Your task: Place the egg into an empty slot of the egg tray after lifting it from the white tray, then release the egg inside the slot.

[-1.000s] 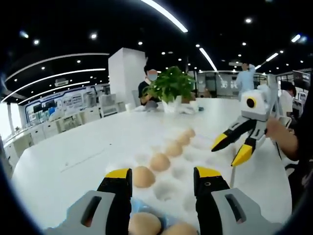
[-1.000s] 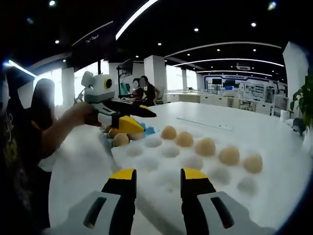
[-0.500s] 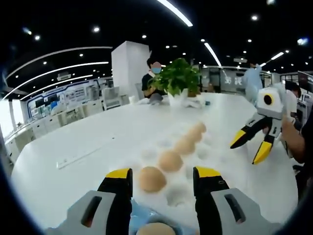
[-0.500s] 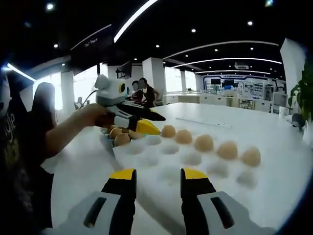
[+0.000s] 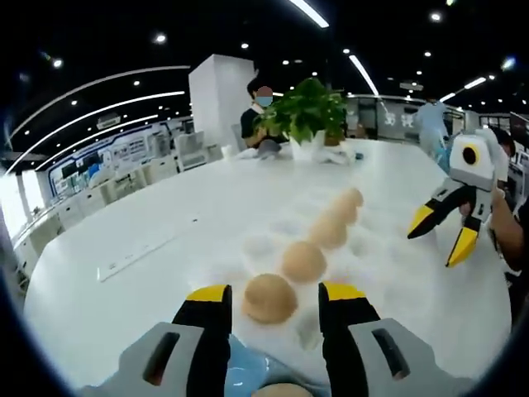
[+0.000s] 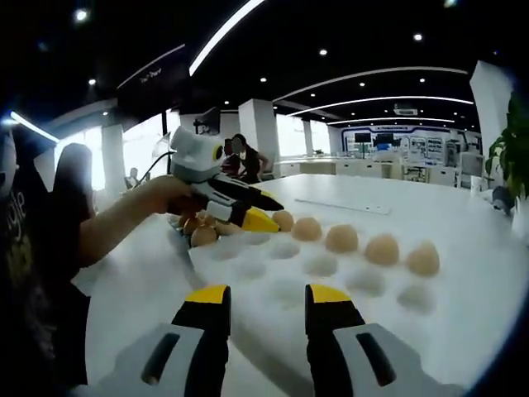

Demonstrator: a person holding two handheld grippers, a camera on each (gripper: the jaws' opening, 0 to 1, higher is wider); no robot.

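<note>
The left claw [image 5: 269, 308] is spread with nothing between its jaws, hovering over the near end of the egg tray [image 5: 376, 269] on the white tabletop [image 5: 149, 240]. Just ahead of its tips an egg [image 5: 269, 297] sits in a tray slot, first of a row of five. More eggs [image 6: 202, 234] lie in a blue holder [image 5: 240, 376] below. The right claw [image 6: 264, 308] is also spread and empty, above the tray's edge. A potted plant [image 5: 307, 116] stands at the far edge.

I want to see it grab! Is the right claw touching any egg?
Apart. In the left gripper view the right claw hangs open in the air, a clear gap from the eggs.
</note>
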